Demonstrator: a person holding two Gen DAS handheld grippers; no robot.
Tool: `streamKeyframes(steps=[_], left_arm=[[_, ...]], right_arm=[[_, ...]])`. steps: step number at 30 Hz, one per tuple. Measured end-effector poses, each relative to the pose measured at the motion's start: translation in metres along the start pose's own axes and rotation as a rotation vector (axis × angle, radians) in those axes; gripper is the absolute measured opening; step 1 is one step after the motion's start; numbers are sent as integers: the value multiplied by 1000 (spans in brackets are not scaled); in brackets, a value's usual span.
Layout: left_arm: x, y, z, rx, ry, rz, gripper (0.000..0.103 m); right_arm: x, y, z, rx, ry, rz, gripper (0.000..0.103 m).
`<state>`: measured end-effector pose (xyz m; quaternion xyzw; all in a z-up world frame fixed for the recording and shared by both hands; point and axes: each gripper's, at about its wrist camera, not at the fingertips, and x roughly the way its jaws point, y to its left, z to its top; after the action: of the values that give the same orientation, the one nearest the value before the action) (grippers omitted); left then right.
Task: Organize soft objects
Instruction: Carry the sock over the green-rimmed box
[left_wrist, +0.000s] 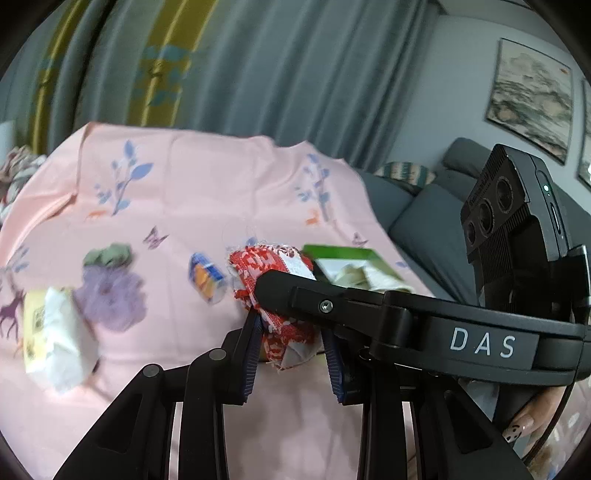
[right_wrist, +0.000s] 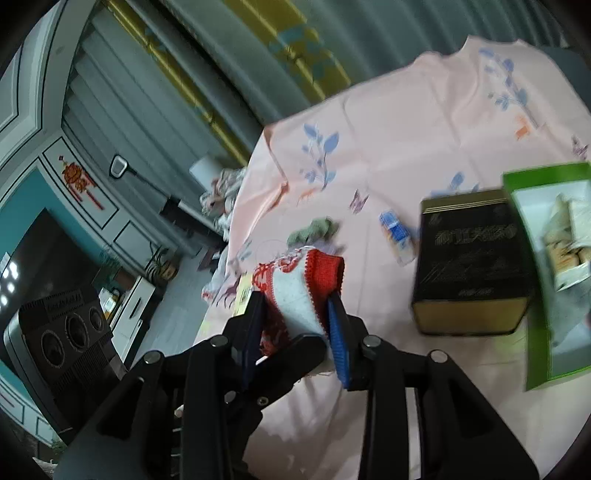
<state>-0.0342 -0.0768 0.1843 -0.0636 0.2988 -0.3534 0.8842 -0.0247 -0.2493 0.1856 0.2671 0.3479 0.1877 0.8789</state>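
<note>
A folded red-and-white patterned cloth (left_wrist: 280, 295) is held above the pink tablecloth (left_wrist: 207, 177) by both grippers at once. My left gripper (left_wrist: 291, 332) is shut on its lower end. My right gripper (right_wrist: 299, 314) is shut on the same cloth (right_wrist: 303, 284), and its black finger crosses the left wrist view from the right. A green cloth ball (left_wrist: 109, 254), a purple soft cloth (left_wrist: 110, 295) and a white tissue pack (left_wrist: 59, 339) lie on the table to the left.
A green open box (right_wrist: 543, 266) with pale packets and a black-and-gold tin (right_wrist: 469, 266) stand at the right. A small blue-orange packet (left_wrist: 207, 277) lies mid-table. A grey sofa (left_wrist: 424, 214) and curtains are behind the table.
</note>
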Motion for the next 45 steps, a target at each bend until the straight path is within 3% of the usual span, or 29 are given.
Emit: streamKeyframes(steps=[12, 21, 27, 35, 45], left_arm=[[32, -71, 23, 138, -23, -129, 32], [72, -128, 27, 218, 42, -244, 32], [105, -153, 20, 231, 117, -333, 32], [146, -169, 10, 221, 219, -378, 32], [195, -167, -8, 147, 333, -345, 32]], right_arm=[[-69, -34, 12, 38, -195, -99, 35], [-115, -78, 10, 143, -285, -194, 36], [-131, -108, 4, 229, -305, -311, 36], [-137, -152, -2, 356, -284, -371, 36], [-119, -203, -7, 502, -207, -344, 36]])
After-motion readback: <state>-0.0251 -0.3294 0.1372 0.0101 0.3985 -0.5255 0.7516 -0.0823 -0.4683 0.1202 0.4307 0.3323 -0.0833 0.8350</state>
